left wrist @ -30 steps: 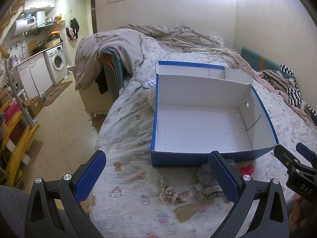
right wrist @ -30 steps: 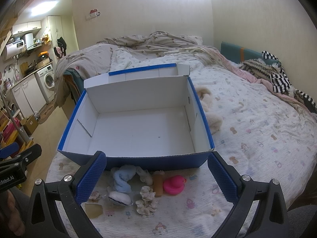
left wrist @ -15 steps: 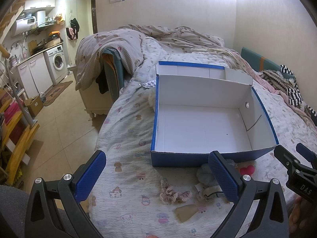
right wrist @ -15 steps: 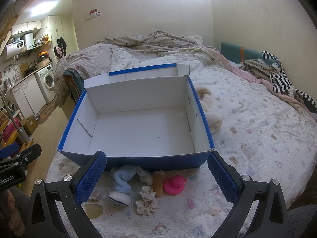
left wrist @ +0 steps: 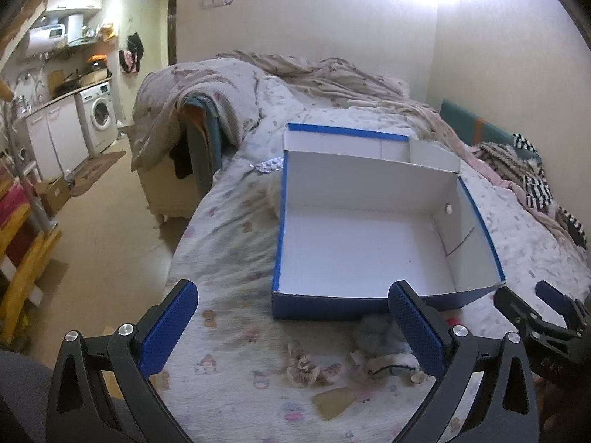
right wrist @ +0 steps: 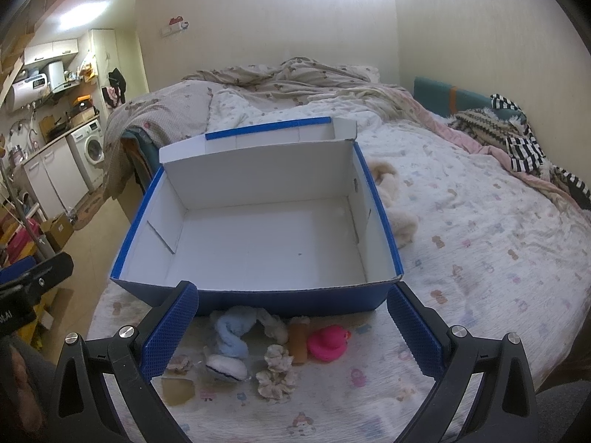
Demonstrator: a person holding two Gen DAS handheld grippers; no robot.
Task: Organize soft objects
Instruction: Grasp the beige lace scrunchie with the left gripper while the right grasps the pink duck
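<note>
Grippers wide, box bare inside.
Left gripper (left wrist: 293, 326) and right gripper (right wrist: 291, 326) both gape, holding nothing. Near: blue cloth (right wrist: 232, 332), scrunchie (right wrist: 275, 373), pink duck (right wrist: 327, 342) on bedsheet (right wrist: 480, 258), just before blue box (right wrist: 258, 297); its white interior holds nothing.

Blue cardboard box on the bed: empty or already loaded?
Empty. The blue cardboard box shows only bare white floor; the pink rubber duck lies outside.
</note>
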